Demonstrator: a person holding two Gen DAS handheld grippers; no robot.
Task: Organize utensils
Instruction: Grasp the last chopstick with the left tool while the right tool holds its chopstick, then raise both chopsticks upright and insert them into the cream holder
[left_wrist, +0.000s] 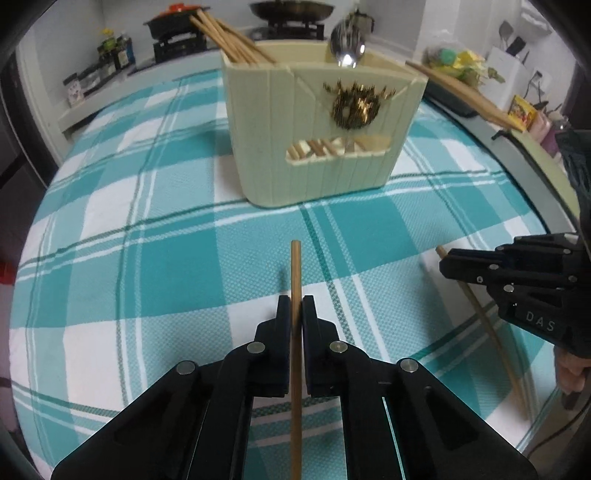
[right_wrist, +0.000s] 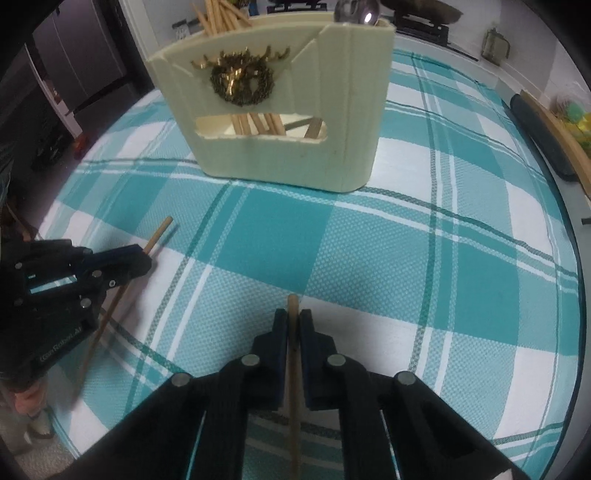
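Observation:
My left gripper (left_wrist: 295, 304) is shut on a wooden chopstick (left_wrist: 295, 266) that runs straight out between its pads, over the checked tablecloth. In the right wrist view the same gripper (right_wrist: 146, 260) shows at the left, with that chopstick (right_wrist: 160, 230) poking past it. My right gripper (right_wrist: 293, 319) is shut on a second chopstick (right_wrist: 293, 304), whose tip barely clears the pads. From the left wrist view the right gripper (left_wrist: 448, 264) sits at the right edge with its chopstick (left_wrist: 487, 332) slanting down. A cream utensil holder (left_wrist: 314, 147) (right_wrist: 277, 155) stands ahead, holding several chopsticks (left_wrist: 229, 37) and a spoon (left_wrist: 347, 40).
The teal and white checked cloth (left_wrist: 147, 221) covers a round table. A wooden board (left_wrist: 461, 92) lies at the far right rim. Behind the table are pans on a stove (left_wrist: 177, 26), bottles (left_wrist: 114, 48) and a counter with clutter (left_wrist: 458, 62).

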